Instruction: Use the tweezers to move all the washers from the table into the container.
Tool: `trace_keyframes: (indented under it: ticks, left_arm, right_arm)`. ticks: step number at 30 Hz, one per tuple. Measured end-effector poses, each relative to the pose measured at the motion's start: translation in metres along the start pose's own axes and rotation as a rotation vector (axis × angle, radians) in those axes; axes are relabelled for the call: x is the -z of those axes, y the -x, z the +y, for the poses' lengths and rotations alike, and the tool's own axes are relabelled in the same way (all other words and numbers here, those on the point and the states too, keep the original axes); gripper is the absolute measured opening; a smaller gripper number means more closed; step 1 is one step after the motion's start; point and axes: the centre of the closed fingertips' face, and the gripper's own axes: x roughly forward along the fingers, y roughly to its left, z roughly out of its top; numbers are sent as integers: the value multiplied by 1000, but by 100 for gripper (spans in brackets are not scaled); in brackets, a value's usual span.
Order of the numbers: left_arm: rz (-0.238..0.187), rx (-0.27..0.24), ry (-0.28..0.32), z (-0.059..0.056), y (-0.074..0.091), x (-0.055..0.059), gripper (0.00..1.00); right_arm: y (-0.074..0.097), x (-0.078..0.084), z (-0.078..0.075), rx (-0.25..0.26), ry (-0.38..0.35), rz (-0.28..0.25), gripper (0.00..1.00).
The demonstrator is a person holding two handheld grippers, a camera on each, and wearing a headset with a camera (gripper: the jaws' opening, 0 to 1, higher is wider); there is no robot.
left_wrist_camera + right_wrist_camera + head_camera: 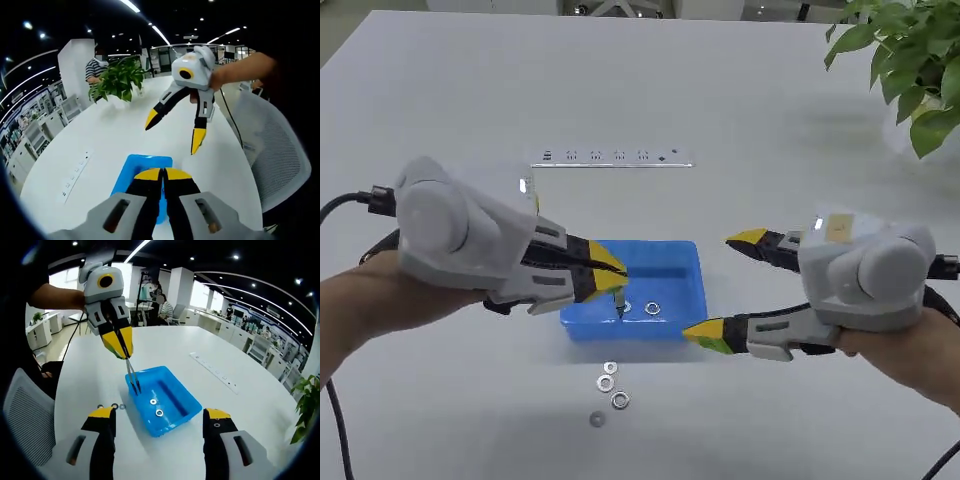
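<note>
While left hand-held gripper (612, 271) clamps tweezers (619, 303) over container (678, 268), right hand-held gripper (718, 287) gapes wide.

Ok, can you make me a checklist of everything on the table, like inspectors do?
Surface: white table, smooth.
Job's things: blue container holds two washers; four loose washers lie on the table near it; tweezers tips reach into the container.
Clutter: power strip behind the container; plant at the far corner.
Grippers: left gripper shut on the tweezers; right gripper open beside the container.
Cables: black cable off the left gripper.
Surroundings: open office, mesh chair.
</note>
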Motion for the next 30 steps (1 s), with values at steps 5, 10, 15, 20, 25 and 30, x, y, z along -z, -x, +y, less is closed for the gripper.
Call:
trace_keyframes:
  ticks: [5,10,15,20,25,30]
  left_arm:
    - [-3,-16,-2,4,0,0,5]
    - [-11,-23,-4,5,2,-5,5]
    - [-20,-21,-16,4,5,-13,5]
    - [-24,-21,-23,1,8,-19,5]
    - [-29,-4,-26,-9,10,-25,5]
    - [-10,20,-38,-21,10,-22,5]
  right_arm:
    - [6,3,2,9,-11,-2,72]
    - [9,3,1,14,-10,0,72]
    - [13,3,2,16,-7,0,72]
    - [15,5,7,7,-4,9,72]
    - [19,3,11,4,1,10,73]
    - [24,1,14,9,4,1,73]
